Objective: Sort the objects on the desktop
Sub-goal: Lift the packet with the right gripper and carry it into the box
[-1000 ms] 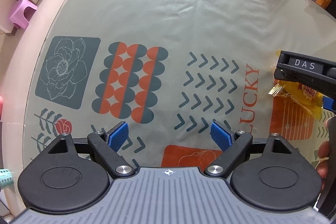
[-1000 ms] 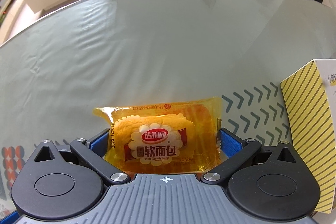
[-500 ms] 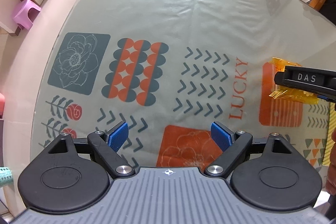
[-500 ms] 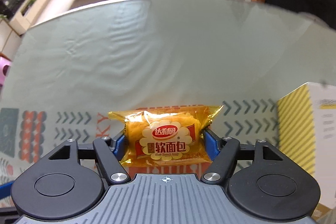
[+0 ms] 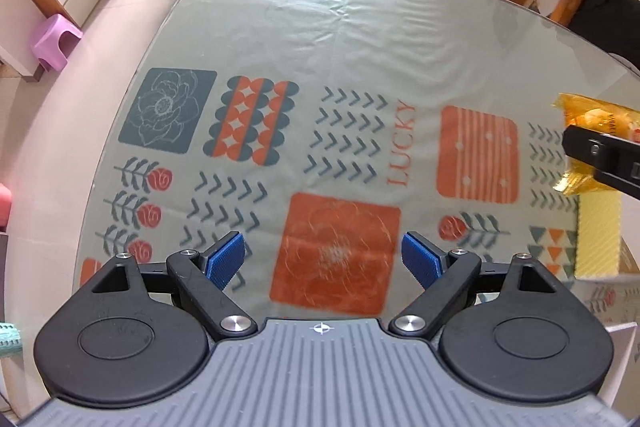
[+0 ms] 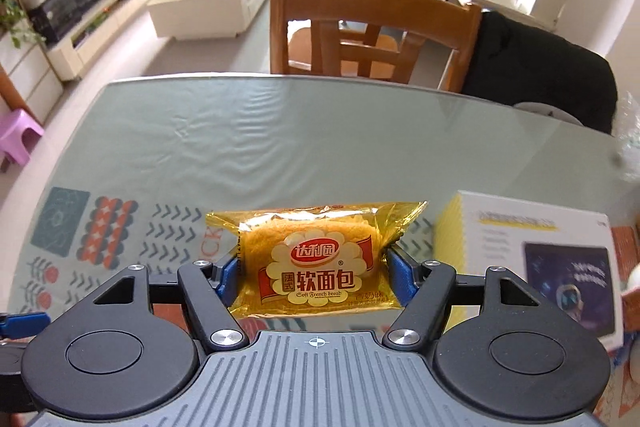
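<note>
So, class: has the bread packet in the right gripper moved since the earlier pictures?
Yes. The bread packet has been lifted. Earlier it lay low beside the striped side of the yellow-and-white box; now that view looks down on the box's top.

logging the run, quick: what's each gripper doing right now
left gripper: open, holding nothing.
right gripper: closed on the yellow plastic-wrapped soft bread packet.

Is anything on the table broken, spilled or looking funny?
Nothing looks broken or spilled. The bread packet is squeezed between the right gripper pads, sealed and whole. The yellow-striped box sits flat on the table. The left gripper is open and empty.
</note>
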The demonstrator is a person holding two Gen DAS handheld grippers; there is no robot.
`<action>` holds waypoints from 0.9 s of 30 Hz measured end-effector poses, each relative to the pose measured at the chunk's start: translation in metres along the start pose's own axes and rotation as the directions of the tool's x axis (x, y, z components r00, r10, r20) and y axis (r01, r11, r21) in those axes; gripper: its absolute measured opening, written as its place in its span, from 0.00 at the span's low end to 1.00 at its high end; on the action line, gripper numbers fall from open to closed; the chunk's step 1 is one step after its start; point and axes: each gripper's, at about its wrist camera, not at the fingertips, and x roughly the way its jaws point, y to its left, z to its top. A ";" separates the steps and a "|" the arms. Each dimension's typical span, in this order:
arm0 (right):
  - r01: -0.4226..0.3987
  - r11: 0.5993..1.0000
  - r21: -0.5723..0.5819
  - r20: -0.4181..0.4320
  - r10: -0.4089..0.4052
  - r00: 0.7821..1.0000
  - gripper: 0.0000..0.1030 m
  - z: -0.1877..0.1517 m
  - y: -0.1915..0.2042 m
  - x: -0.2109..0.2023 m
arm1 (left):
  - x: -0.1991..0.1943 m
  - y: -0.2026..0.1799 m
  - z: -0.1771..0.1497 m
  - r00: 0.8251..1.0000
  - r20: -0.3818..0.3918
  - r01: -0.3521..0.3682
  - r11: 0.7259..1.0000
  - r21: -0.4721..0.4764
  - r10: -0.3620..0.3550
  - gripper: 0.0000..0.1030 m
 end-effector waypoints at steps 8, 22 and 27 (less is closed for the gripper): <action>0.024 0.999 0.031 -0.008 -0.024 1.000 0.66 -0.034 -0.041 -0.037 | -0.026 -0.031 -0.041 1.000 -0.004 0.013 0.999 0.033 -0.013 1.00; 0.109 0.989 0.100 -0.130 -0.095 0.987 0.66 -0.116 -0.111 -0.075 | -0.050 -0.082 -0.106 0.998 -0.037 0.052 0.995 0.082 -0.049 1.00; 0.096 0.987 0.125 -0.199 -0.070 0.977 0.66 -0.146 -0.124 -0.073 | -0.045 -0.087 -0.127 0.997 -0.072 0.041 0.995 0.089 -0.035 1.00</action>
